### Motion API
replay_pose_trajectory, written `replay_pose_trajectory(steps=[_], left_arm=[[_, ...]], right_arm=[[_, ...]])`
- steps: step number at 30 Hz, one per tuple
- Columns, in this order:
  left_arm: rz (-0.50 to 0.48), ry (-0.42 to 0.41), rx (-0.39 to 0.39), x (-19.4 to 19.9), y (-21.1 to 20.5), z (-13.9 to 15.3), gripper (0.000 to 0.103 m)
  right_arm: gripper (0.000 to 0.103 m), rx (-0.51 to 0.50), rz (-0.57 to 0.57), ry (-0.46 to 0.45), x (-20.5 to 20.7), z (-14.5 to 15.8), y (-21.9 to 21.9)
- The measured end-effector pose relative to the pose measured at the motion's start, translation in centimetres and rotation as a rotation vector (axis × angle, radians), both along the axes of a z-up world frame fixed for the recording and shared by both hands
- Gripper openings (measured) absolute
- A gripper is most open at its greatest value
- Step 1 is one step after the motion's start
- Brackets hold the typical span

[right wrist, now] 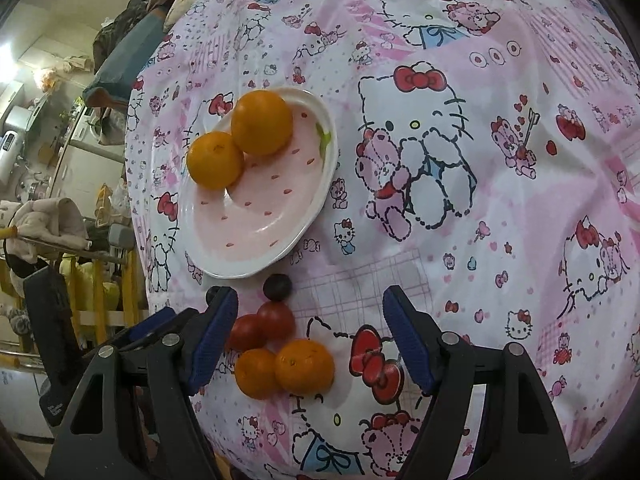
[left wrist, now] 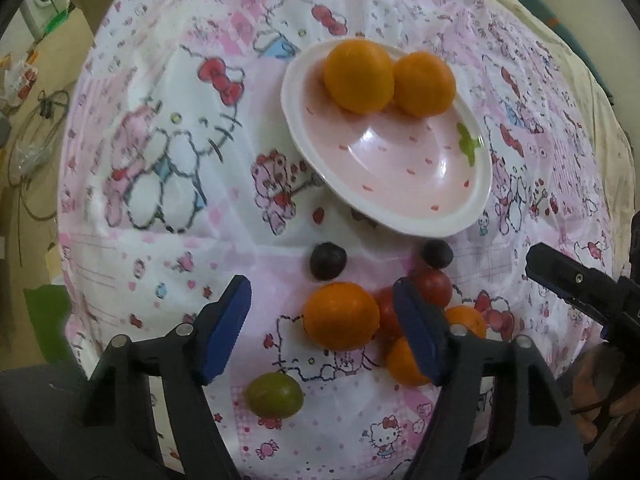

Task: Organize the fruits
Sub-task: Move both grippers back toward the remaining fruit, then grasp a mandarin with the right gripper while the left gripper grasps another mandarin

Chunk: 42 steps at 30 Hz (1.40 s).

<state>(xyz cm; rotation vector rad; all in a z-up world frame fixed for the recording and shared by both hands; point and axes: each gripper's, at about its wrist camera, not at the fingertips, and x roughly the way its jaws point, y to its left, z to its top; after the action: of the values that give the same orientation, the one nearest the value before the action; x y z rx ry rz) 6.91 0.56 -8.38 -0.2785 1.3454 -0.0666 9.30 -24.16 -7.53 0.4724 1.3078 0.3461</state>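
Note:
A pink plate (left wrist: 400,184) with a white rim holds two oranges (left wrist: 358,76). In front of it on the cloth lie loose fruits: two dark round ones (left wrist: 328,260), two red ones (left wrist: 434,286), three oranges and a green fruit (left wrist: 274,394). My left gripper (left wrist: 322,328) is open around the biggest loose orange (left wrist: 341,316); the right pad is close to it and the left pad stands well apart. My right gripper (right wrist: 310,340) is open above two small oranges (right wrist: 304,366) and the red fruits (right wrist: 276,320), touching none. The plate (right wrist: 260,216) is at the upper left there.
A pink cartoon-cat cloth (right wrist: 480,160) covers the round table. One finger of the right gripper (left wrist: 560,276) reaches in from the right of the left wrist view. Cables, bags and furniture lie beyond the table's left edge (left wrist: 36,128).

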Motion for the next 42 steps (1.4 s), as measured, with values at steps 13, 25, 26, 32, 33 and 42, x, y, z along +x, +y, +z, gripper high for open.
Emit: replay_pose_trajectory(steps=[13,25,26,32,33,42], left_arm=[[-0.016,0.065,-0.055,-0.2,-1.2,-1.5,0.042],[-0.061,0.057,-0.026,-1.4,-1.4,-0.1,0.038],[-0.071,0.044,-0.021,-1.5,-1.5,0.2,0.038],[-0.071,-0.011,-0.004,-1.2,-1.6,1.6,0.038],[-0.069,-0.014,-0.006,-1.1,-1.6,1.7,0.038],[-0.045,-0.026,0.003,-0.9,-1.1,1.9,0.038]], right_arm=[[0.077,0.002,-0.003,-0.001,-0.1,0.1,-0.2],[0.077,0.018,0.035,0.021,-0.7,-0.2,0.5],[0.077,0.024,0.048,0.033,-0.9,-0.4,0.6],[0.068,0.060,0.129,0.112,-2.5,-2.4,2.1],[0.068,0.053,0.143,0.116,-2.7,-2.7,2.5],[0.044,0.003,0.179,0.134,-2.7,-4.1,3.6]])
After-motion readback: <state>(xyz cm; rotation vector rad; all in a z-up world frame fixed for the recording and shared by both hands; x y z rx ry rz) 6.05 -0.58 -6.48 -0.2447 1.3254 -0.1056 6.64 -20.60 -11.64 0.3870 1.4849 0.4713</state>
